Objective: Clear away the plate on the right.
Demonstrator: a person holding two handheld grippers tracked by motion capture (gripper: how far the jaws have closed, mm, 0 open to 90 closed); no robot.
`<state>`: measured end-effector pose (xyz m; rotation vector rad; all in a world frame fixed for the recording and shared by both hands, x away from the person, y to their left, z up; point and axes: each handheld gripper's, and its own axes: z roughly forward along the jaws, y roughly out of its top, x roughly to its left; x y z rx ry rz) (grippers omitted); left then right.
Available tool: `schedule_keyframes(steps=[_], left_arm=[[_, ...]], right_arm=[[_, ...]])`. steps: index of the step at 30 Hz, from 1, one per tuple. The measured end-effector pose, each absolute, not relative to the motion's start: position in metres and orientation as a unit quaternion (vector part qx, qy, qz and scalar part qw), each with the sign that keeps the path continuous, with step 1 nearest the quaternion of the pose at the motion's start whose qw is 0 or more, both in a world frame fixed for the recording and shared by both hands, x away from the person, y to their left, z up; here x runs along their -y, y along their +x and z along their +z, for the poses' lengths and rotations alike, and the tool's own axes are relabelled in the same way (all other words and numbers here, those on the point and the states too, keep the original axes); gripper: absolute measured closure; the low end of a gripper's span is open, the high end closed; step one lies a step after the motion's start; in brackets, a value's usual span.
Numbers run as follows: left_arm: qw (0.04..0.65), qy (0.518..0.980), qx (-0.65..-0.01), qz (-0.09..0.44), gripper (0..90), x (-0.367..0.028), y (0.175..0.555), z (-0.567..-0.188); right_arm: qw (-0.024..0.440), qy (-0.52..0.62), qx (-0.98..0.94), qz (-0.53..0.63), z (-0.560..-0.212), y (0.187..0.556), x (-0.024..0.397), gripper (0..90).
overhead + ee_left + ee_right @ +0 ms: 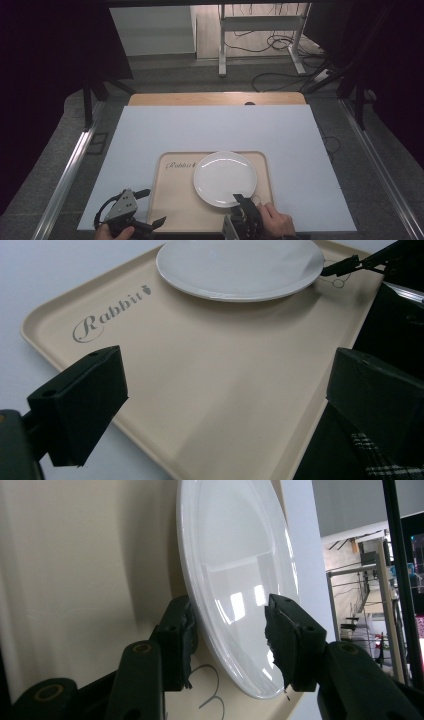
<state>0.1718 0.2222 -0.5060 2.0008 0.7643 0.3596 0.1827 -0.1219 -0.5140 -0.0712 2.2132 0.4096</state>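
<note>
One beige tray carries a white plate lying flat at its far right; the left gripper view alone resolves the tray's "Rabbit" lettering. The right gripper straddles the plate's near rim, jaws parted, pads off it. The left gripper gapes wide over the bare tray.

Around the work: a table, a sheet, a dim room.

A pale blue sheet covers most of the wooden table, whose bare far edge shows a small dark hole. Metal rails run along both sides over grey floor. Beyond the table stands a white metal frame with black cables trailing across the floor beneath it. Dark curtains hang left and right.
</note>
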Motion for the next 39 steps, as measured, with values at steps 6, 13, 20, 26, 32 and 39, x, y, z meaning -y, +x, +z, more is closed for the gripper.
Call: schedule_keyframes(steps=[6,13,20,26,32,39], left_arm=[[0.466,0.815,-0.311,0.147,2.6,-0.222,0.172,-0.506],[0.467,0.815,-0.312,0.146,2.6,-0.222,0.172,-0.506],[0.467,0.814,-0.312,0.147,2.6,-0.223,0.172,-0.506],[0.467,0.814,-0.312,0.147,2.6,-0.222,0.172,-0.506],[0.467,0.814,-0.313,0.147,2.6,-0.223,0.172,-0.506],[0.467,0.814,-0.313,0.147,2.6,-0.223,0.172,-0.506]], right_arm=[[0.421,-0.015,-0.891,0.172,-0.51,0.185,0.126,51.3],[0.408,-0.001,-0.894,0.184,-0.507,0.188,0.133,49.2],[0.408,0.002,-0.892,0.193,-0.501,0.187,0.138,47.8],[0.412,0.028,-0.888,0.202,-0.494,0.19,0.149,47.8],[0.404,0.052,-0.888,0.214,-0.489,0.192,0.159,45.8],[0.39,0.086,-0.886,0.235,-0.485,0.197,0.172,41.3]])
